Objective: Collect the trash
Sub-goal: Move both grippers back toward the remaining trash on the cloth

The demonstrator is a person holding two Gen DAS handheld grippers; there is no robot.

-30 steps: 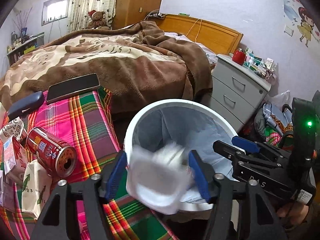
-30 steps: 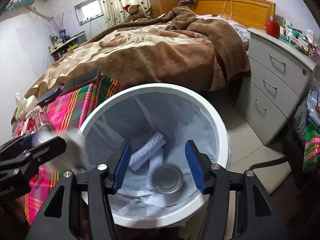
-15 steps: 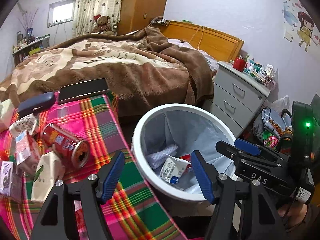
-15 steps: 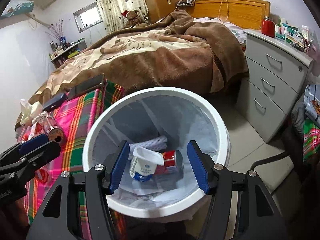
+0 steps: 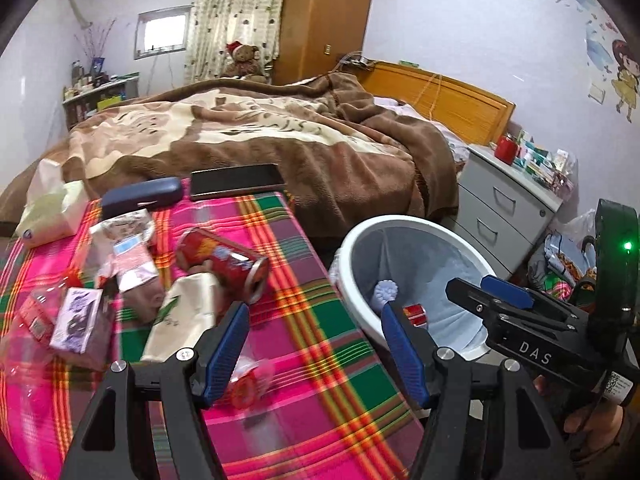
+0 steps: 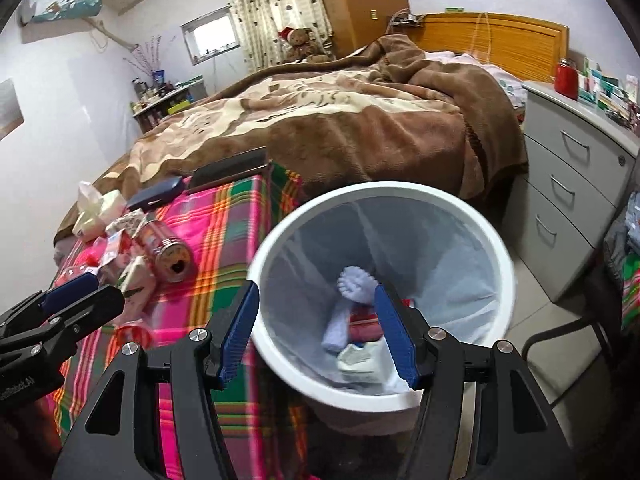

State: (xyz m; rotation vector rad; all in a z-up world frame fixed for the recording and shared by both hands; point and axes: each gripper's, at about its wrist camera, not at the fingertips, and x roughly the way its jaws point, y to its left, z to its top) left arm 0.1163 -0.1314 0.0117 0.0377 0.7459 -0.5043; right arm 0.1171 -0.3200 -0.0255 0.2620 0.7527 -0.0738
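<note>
The white bin [image 6: 460, 208] sits right ahead of the right gripper [image 6: 316, 330], its near rim between the jaws, and down inside lie a pale ridged bottle [image 6: 352, 280], a red can [image 6: 362, 322] and a white cup [image 6: 356, 358]. The right jaws stand wide with nothing gripped between them. Left of the bin is the table [image 5: 320, 360] under its pink, green and orange plaid cloth. The left gripper [image 5: 316, 344] hangs over that cloth, jaws well apart and empty. Just behind its left jaw lies a small red blurred item [image 5: 248, 386]. Ahead and to the left of those jaws, a red can on its side [image 5: 224, 262] points its open end toward the camera, touching a cream carton [image 5: 180, 316]. Further left sit more wrappers and small packets [image 5: 80, 320]. Beyond, at the table's far edge, lie a dark glasses case [image 5: 140, 200] and a black phone [image 5: 236, 180], with the bed's brown blanket [image 5: 280, 136] behind.
</note>
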